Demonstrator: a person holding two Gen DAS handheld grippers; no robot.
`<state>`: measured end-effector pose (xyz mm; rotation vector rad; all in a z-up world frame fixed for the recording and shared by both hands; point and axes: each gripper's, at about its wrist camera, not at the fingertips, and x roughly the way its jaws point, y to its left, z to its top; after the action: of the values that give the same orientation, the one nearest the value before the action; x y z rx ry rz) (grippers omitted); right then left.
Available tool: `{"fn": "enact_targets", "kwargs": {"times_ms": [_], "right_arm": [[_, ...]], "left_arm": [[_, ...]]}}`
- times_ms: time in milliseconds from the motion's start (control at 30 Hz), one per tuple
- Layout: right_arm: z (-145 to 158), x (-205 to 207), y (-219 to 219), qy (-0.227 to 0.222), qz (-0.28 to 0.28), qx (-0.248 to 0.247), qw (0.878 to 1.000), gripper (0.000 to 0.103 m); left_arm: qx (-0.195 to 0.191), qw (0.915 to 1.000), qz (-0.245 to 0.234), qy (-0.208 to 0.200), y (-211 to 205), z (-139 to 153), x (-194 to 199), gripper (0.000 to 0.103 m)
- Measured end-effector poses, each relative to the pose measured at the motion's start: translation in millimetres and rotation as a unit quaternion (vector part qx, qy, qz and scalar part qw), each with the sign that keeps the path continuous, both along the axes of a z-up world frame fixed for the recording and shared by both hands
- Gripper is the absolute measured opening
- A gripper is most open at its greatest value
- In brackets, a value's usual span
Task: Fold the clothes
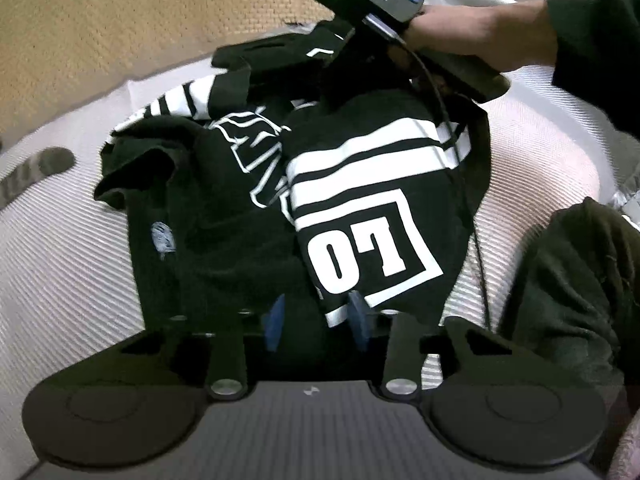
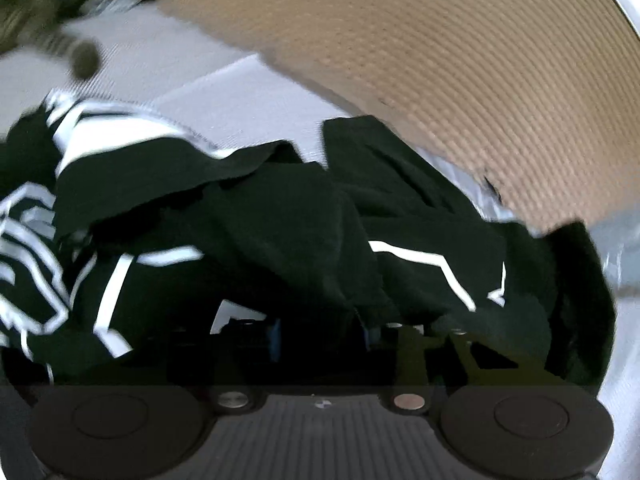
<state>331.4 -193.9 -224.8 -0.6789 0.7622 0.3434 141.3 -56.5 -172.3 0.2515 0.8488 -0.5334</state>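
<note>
In the left wrist view the crumpled shirt [image 1: 280, 184] lies mid-frame on the bed [image 1: 60, 280]. The left gripper [image 1: 316, 320] sits at its lower edge, the right gripper [image 1: 280, 54] at its upper edge, with the hand [image 1: 480, 36] upper right. Another garment [image 1: 568, 300] lies lower right.

A home bedroom is suggested: a bed [image 1: 80, 264] covered in white ribbed bedding, bordered at twelve o'clock by tan woven matting [image 2: 460, 60].
</note>
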Motion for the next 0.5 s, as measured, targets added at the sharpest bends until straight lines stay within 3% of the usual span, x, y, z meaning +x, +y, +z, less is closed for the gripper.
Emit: {"fn": "enact_targets", "kwargs": {"times_ms": [100,433,500], "right_arm": [[-3.0,-5.9,4.3,-0.005,0.029,-0.051,0.998,0.025],[-0.5,-13.1,-6.5,0.034,0.026,-0.085,0.996,0.02],[0.9,-13.7,-7.5,0.043,0.026,-0.09,0.995,0.02]], "left_arm": [[-0.002,1.0,0.009,0.002,4.7,-0.5,7.5,0.036],[0.034,0.9983,0.045,-0.018,18.8,-3.5,25.9,0.034],[0.022,0.9981,0.057,-0.006,25.7,-3.4,32.6,0.033]]}}
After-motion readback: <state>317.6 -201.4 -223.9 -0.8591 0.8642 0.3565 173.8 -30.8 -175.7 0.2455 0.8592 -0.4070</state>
